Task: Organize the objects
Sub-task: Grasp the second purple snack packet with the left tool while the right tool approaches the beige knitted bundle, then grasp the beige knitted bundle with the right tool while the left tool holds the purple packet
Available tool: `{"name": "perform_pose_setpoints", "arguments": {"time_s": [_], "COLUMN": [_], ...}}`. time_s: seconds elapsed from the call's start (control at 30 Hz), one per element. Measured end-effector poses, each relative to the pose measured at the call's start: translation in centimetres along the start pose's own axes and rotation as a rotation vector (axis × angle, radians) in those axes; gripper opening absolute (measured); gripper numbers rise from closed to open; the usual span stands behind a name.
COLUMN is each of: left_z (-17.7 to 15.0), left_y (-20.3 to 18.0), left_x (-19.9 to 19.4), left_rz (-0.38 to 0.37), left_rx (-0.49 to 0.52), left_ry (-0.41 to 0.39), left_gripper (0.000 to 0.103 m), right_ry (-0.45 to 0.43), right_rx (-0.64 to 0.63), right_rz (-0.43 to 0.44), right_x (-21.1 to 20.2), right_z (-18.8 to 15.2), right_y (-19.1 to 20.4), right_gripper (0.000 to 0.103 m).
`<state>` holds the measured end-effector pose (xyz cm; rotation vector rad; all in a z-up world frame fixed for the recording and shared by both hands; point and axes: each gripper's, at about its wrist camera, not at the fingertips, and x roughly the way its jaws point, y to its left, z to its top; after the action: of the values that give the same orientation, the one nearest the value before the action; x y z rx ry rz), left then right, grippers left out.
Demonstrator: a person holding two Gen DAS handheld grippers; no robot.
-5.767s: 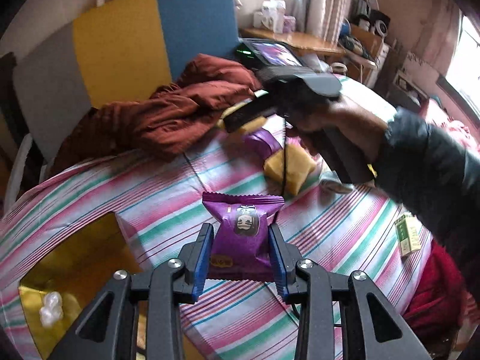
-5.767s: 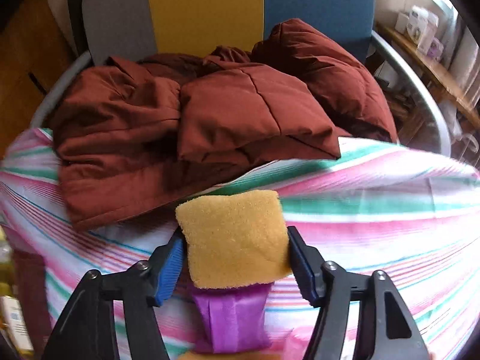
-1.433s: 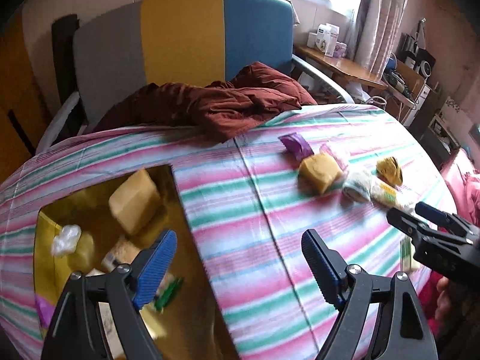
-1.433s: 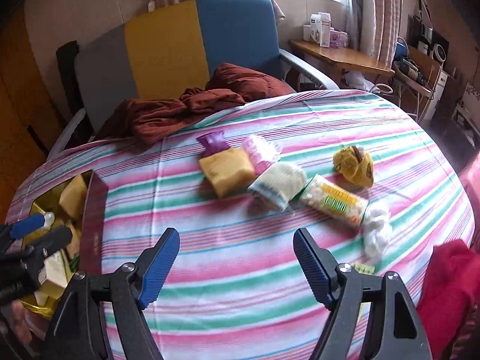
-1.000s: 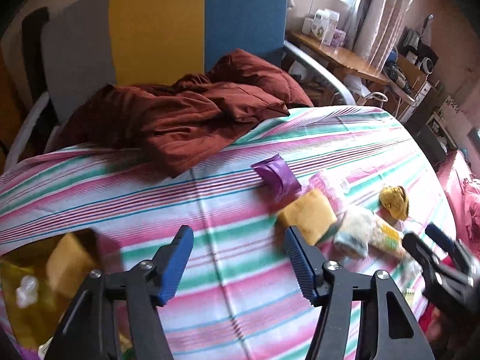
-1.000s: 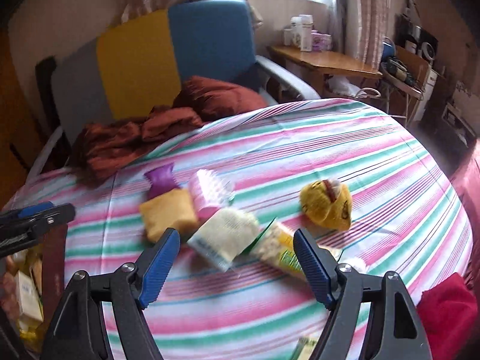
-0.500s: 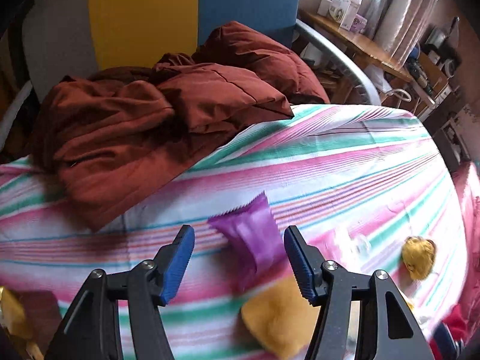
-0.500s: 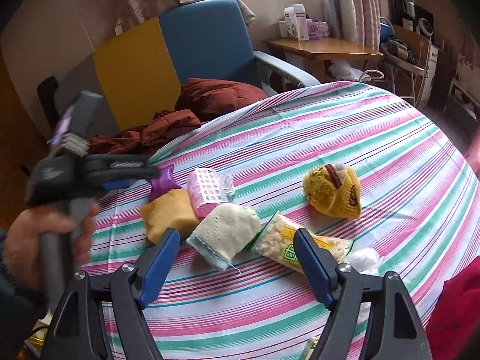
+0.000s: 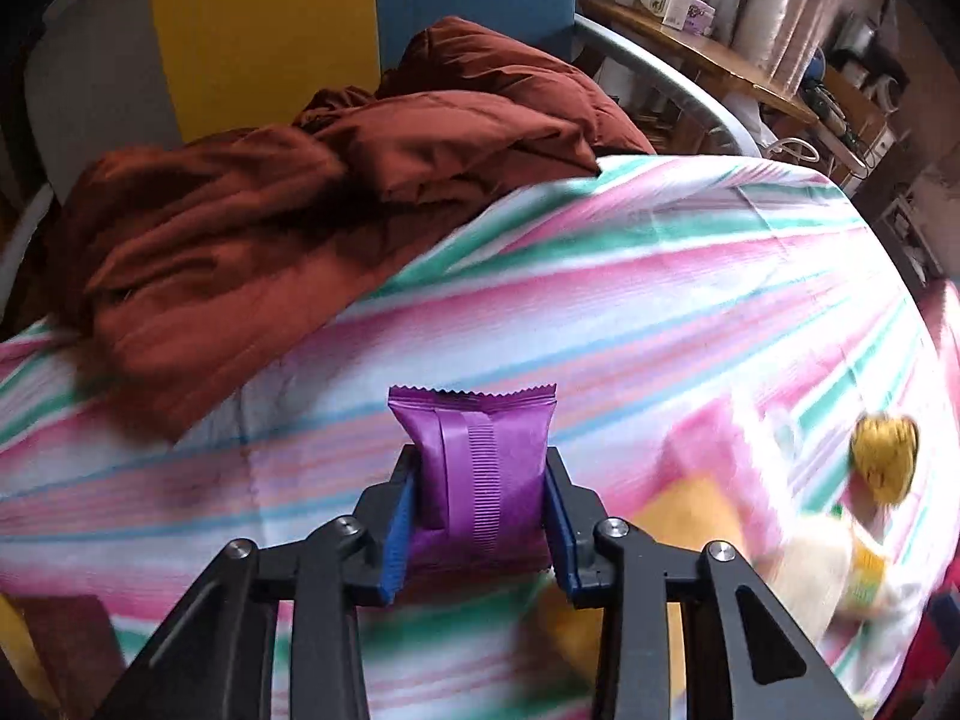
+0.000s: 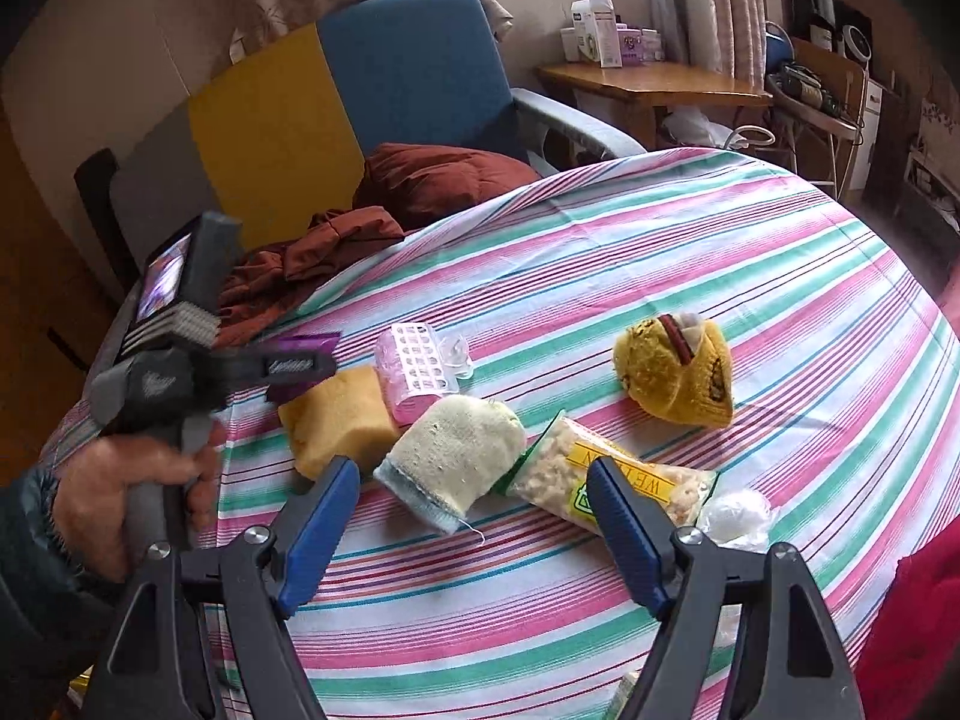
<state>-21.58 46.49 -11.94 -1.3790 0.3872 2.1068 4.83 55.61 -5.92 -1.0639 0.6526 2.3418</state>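
Two grippers work over the striped tablecloth. The left gripper is closing its blue pads on the purple snack packet, which sits between them at the table's near-left part, beside the rust-brown quilted jacket. The packet's long axis runs away from the gripper, its crimped serrated end pointing toward the jacket, back seam facing up. A good grasp probably squeezes the packet's middle lightly, avoiding crushing, then lifts straight. The right gripper hangs with jaws apart and empty above the yellow sponge, cream knitted piece and snack bag.
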Motion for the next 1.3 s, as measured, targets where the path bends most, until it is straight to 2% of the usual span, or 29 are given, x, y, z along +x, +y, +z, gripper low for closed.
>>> {"name": "perform_pose_setpoints", "arguments": {"time_s": [0.17, 0.37, 0.5, 0.6, 0.73, 0.83, 0.9, 0.97, 1.1, 1.2, 1.3], "left_z": [-3.3, -6.5, -8.3, -8.5, -8.8, -9.3, -9.8, -10.2, -11.2, -11.8, -12.6], "left_y": [2.4, 3.8, 3.8, 3.6, 3.7, 3.9, 3.9, 3.9, 3.8, 3.8, 4.1], "left_x": [-1.8, -3.6, -4.5, -4.6, -4.7, -5.0, -5.2, -5.3, -5.8, -6.2, -6.8], "left_rz": [-0.005, -0.018, -0.018, -0.021, -0.016, -0.026, -0.024, -0.025, -0.021, -0.021, -0.032], "left_rx": [-0.021, -0.034, -0.022, -0.023, -0.024, -0.036, -0.041, -0.043, -0.024, -0.025, -0.028], "left_ry": [-0.003, 0.009, -0.007, -0.007, -0.008, -0.009, -0.008, -0.01, -0.014, -0.01, 0.003], "left_gripper": [0.038, 0.038, 0.038, 0.038, 0.038, 0.038, 0.038, 0.038, 0.038, 0.037, 0.037], "right_ry": [0.025, 0.024, 0.118, 0.148, 0.168, 0.185, 0.202, 0.201, 0.264, 0.308, 0.289], "right_rx": [0.014, -0.069, -0.054, -0.029, -0.046, -0.085, -0.038, -0.021, -0.053, -0.066, -0.063], "right_rz": [0.023, 0.044, 0.041, 0.024, 0.066, 0.02, 0.0, 0.063, 0.208, 0.209, 0.199], "right_x": [0.5, 2.1, 6.6, 8.3, 8.3, 9.0, 9.3, 8.6, 8.0, 8.8, 7.9], "right_z": [0.5, 3.8, 6.4, 7.3, 7.2, 7.2, 7.3, 6.8, 4.6, 3.7, 3.6], "right_y": [0.0, 2.2, 3.4, 3.6, 4.0, 4.6, 4.0, 4.2, 5.7, 6.6, 6.4], "right_gripper": [0.08, 0.08, 0.081, 0.081, 0.081, 0.081, 0.081, 0.081, 0.081, 0.081, 0.081]}}
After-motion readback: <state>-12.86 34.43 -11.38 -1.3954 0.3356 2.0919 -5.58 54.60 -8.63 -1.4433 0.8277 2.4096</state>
